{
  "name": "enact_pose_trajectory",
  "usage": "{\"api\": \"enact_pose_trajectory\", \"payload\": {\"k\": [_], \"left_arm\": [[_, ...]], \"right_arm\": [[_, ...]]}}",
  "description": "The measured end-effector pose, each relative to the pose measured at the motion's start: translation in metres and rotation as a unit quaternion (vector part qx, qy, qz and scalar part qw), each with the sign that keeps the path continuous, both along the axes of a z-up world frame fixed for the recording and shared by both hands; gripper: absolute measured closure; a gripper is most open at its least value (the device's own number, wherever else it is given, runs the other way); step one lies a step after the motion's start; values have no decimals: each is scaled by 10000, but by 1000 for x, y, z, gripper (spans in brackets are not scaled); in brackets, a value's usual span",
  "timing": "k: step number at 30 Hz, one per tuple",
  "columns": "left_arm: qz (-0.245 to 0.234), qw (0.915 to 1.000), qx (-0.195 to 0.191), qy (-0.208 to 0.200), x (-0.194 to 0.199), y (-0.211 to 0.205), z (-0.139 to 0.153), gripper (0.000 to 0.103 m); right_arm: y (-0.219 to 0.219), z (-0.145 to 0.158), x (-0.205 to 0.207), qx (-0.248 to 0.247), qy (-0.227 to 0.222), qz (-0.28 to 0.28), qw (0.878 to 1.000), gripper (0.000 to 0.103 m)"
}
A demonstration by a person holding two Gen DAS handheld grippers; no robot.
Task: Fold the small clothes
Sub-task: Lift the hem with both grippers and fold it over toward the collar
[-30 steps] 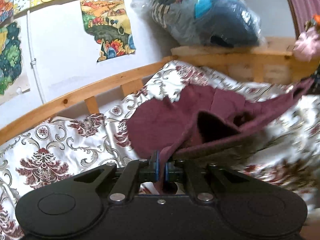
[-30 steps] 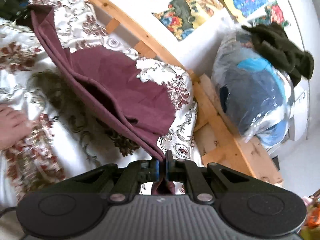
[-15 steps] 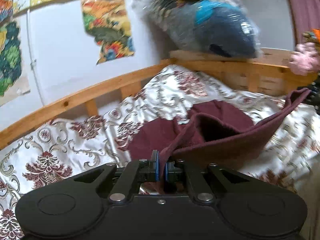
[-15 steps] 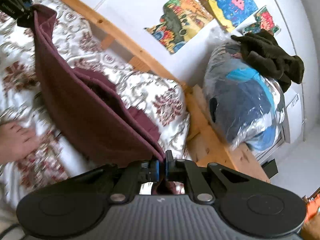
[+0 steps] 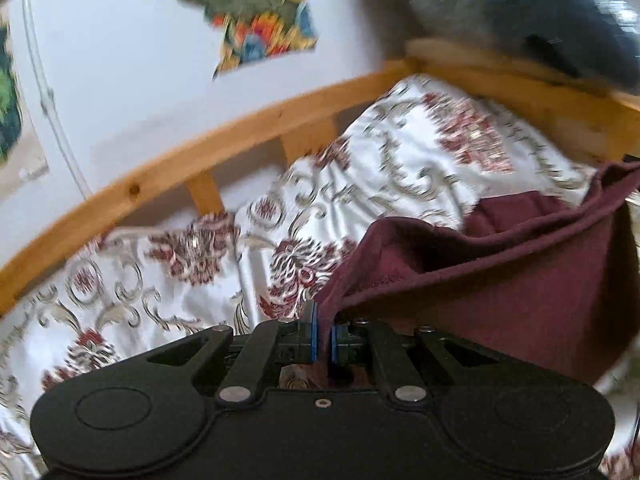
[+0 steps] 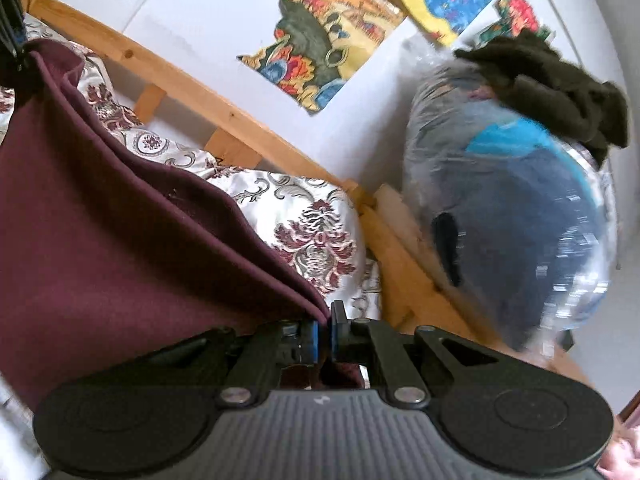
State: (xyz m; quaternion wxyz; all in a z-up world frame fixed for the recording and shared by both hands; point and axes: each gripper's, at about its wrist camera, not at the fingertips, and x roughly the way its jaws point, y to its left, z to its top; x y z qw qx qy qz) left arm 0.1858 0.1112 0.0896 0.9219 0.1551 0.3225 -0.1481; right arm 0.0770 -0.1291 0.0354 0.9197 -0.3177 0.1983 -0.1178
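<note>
While we held the maroon garment (image 5: 500,280) stretched between our two grippers above the patterned bedspread (image 5: 168,280), the left gripper (image 5: 323,332) was clamped tight on one corner of its edge and the right gripper (image 6: 324,332) was pinched shut on the other corner. The cloth hung in a doubled sheet over the bedspread, its lower part sagging toward it. Beyond the bedspread ran the wooden bed rail (image 6: 192,92), and past the rail's far corner sat a plastic bag of clothes (image 6: 520,216) with a dark garment (image 6: 552,88) on top.
</note>
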Motion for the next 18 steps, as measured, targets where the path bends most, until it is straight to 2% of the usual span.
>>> {"api": "enact_pose_trajectory", "payload": {"k": [5,11,14,17,18], "left_arm": [[460,9975,30,538,60,-7,-42,97],[483,9961,138,720,74,-16,-72,96],[530,9952,42,822,80,-12,-80,96],[667,9929,-57,988,90,-7,-86,96],[713,9920,-82,1040,93,-6,-88,95]], "right_arm": [[-14,-28,44,170,151,63,9997,96],[-28,-63,68,701,336,-19,9970,95],[-32,-73,74,775,366,7,9963,84],[-38,-75,76,1003,294,-48,9945,66],[-41,-74,77,1118,279,-77,9933,56]]}}
